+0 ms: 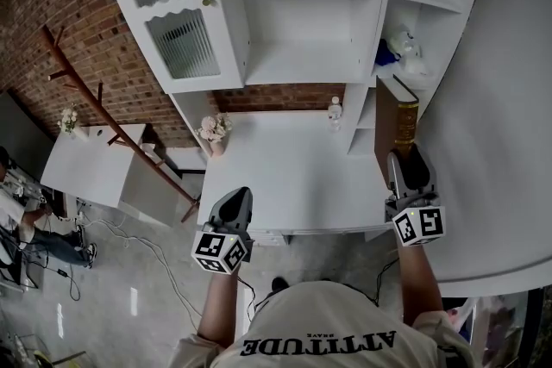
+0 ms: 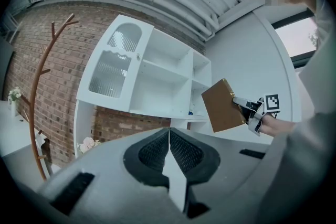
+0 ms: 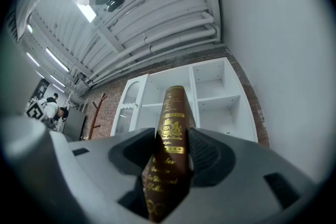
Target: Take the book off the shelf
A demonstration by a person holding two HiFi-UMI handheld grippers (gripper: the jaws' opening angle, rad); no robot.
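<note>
Book [image 3: 174, 113], brown leathery spine with gilt lettering, in right tool [image 3: 172, 150]

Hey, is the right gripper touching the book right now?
Touching. In the right gripper view the book stands between the jaws of the right gripper, with both pads pressed against its covers.
</note>
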